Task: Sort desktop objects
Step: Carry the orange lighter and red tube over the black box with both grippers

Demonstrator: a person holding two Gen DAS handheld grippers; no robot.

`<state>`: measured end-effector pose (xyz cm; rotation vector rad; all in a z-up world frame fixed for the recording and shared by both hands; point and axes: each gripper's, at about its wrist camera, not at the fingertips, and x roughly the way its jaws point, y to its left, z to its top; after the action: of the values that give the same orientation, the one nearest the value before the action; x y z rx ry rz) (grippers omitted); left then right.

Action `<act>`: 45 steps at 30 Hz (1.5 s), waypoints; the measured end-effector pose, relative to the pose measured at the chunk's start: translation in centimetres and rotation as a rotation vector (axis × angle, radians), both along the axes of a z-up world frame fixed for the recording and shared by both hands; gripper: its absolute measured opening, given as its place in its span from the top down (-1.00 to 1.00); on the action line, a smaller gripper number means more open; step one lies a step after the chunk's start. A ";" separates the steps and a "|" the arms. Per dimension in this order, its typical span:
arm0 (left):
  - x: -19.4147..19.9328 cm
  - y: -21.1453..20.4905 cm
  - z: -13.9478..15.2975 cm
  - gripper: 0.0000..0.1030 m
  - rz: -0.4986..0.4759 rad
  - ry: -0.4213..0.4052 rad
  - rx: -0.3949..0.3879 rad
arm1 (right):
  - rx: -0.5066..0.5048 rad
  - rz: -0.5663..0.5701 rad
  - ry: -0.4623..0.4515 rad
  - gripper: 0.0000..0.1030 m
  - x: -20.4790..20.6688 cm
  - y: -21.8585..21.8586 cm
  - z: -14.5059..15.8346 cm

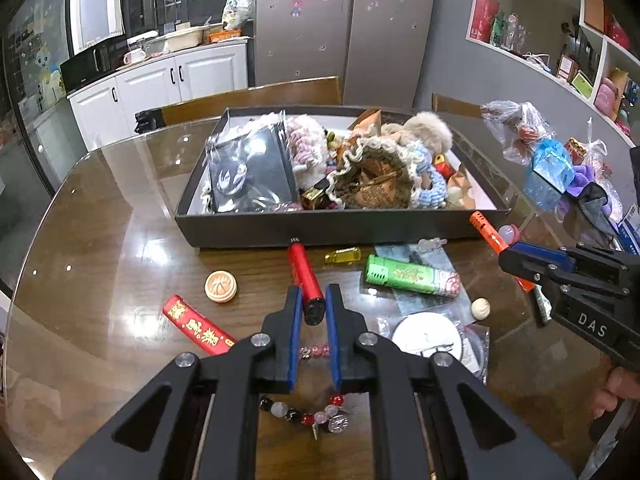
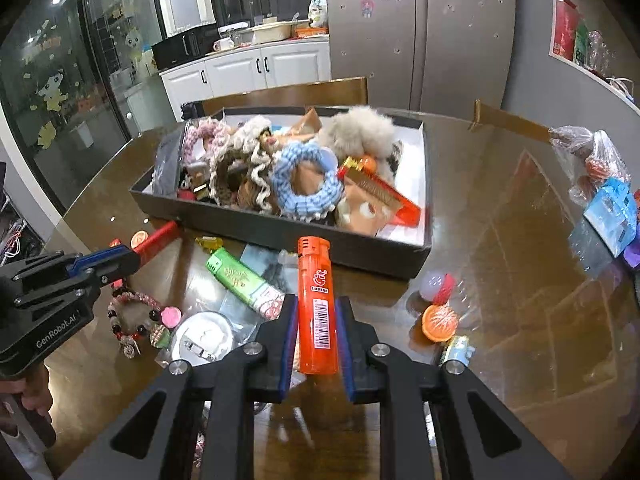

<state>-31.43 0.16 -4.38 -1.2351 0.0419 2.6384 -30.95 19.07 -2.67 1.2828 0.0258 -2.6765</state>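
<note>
The left tongs (image 1: 313, 308) are clenched on a red lighter (image 1: 306, 282), gripping its dark near end while the body points toward twelve o'clock at the grey box (image 1: 248, 228); the right tongs (image 2: 316, 332) are clenched on an orange lighter (image 2: 317, 308), pads flat on its long sides around the middle. Both lighters look light, rigid and smooth-skinned, so I judge them prone to pivot or slip if squeezed near an end; the orange one's mid-body hold seems the steadier, the red one's end grip the riskier. The left wrist view alone shows the round wooden disc (image 1: 221, 286) at ten o'clock of the tongs and the red embroidered strip (image 1: 198, 326) on the table (image 1: 100, 264). The right wrist view alone shows the orange-slice piece (image 2: 440, 322) at three o'clock, the blue knitted ring (image 2: 306, 184) in the box, and the orange lighter's barcode. A green lighter (image 1: 412, 278) lies on the table in both views.
</note>
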 end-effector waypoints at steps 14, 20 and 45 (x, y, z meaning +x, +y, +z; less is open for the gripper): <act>-1.0 0.6 2.4 0.79 -0.034 0.024 0.047 | -0.008 -0.019 0.040 0.63 -0.7 0.9 2.5; -2.0 0.7 3.0 0.79 -0.030 0.031 0.043 | 0.004 -0.014 0.068 0.63 -2.0 0.9 4.3; -4.1 1.2 6.3 0.79 -0.028 0.100 0.054 | 0.013 -0.002 0.081 0.63 -5.2 1.7 6.0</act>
<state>-35.52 1.39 1.92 -1.0768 0.0049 2.6573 -36.16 20.78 3.35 1.1779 0.0518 -2.7328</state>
